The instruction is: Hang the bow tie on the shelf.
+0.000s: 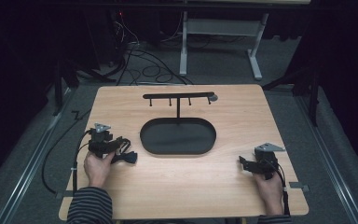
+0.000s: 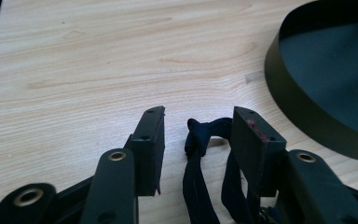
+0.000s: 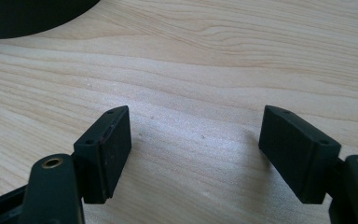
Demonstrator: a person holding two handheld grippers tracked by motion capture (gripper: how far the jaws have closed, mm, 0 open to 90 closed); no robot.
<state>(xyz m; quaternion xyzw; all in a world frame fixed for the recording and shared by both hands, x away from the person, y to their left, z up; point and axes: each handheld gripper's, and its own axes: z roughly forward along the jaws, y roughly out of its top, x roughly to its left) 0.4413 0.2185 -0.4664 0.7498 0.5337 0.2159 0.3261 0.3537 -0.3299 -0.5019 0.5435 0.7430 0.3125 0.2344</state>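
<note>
left gripper (image 2: pixel 198 135) low astride dark strap (image 2: pixel 200 140)

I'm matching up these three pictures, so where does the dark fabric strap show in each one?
High view: the dark strap lies lower left, at the left tongs.
Left gripper view: bottom centre, between the jaws.
Right gripper view: bare wood lies between those jaws.
Shared landmark: the black oval tray.

Your table (image 1: pixel 121 196) is brightly lit, surroundings dark.
Soft shadows fall under the jaws; your close views sharpen mid-frame and blur near the bottom.
</note>
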